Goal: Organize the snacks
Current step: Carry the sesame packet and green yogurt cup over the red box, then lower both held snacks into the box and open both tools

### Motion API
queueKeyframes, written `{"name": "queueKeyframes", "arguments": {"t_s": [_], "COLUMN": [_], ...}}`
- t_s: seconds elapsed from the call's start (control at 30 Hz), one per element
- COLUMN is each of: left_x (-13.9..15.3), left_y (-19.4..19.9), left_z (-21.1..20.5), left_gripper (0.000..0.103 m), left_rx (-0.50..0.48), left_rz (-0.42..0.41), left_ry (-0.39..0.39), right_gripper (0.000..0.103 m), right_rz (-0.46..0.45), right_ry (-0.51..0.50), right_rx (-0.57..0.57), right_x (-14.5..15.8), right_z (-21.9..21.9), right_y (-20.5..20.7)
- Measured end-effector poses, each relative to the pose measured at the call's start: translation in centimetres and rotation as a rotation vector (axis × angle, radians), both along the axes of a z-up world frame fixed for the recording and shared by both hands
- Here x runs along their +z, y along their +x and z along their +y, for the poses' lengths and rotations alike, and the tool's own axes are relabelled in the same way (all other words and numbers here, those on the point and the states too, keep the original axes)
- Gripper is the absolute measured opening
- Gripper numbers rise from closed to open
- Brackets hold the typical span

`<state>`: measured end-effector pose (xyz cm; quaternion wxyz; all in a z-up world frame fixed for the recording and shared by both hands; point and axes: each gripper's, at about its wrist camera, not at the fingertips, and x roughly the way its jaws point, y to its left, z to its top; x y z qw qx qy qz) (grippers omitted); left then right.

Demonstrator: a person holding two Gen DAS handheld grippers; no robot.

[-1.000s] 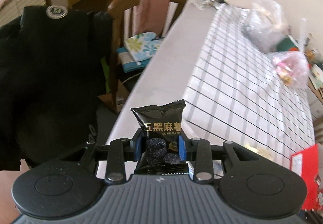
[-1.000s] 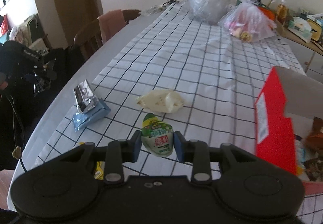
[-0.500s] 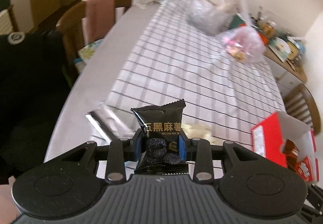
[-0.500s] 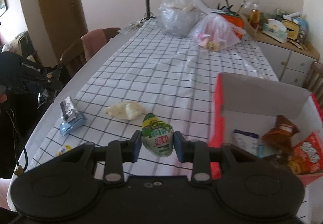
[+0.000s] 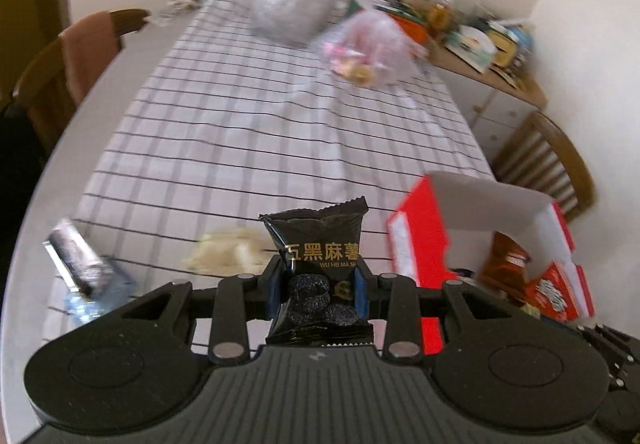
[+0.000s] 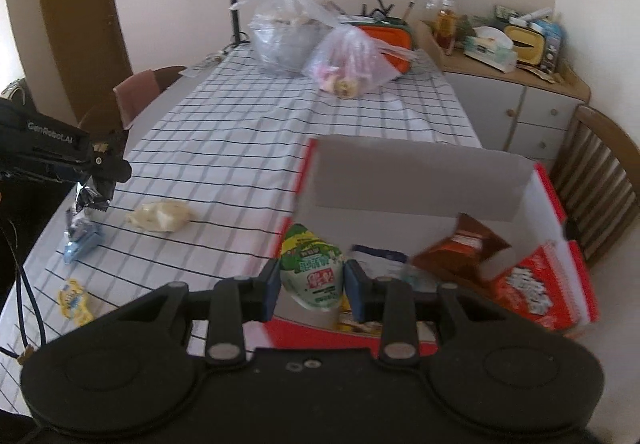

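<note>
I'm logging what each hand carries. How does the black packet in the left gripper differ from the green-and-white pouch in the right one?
The black packet is dark with gold lettering and a flat, crimped top edge; the green-and-white pouch is pale and rounded at the top. The packet, in the left gripper, is over the tablecloth short of the red box; the pouch, in the right gripper, is at the box's open top. Both are pinched between blue pads.
</note>
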<state>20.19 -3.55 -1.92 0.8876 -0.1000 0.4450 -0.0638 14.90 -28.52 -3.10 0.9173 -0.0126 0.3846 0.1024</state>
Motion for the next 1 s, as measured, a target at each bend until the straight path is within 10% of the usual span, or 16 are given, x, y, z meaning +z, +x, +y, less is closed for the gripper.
{"name": "queueKeyframes", "arguments": {"t_s": [1.0], "left_x": [-5.8], "left_y": [3.6], "left_z": [-21.1], "left_gripper": [0.034], "left_rx": [-0.335], "left_rz": [0.092], "left_ry": [0.155], "right_gripper": [0.032], "right_rz": [0.099], "right_ry": [-0.046], "right_rx": [-0.054], "right_x": [-5.0], "right_z": [-10.9], "right_y": [3.7]}}
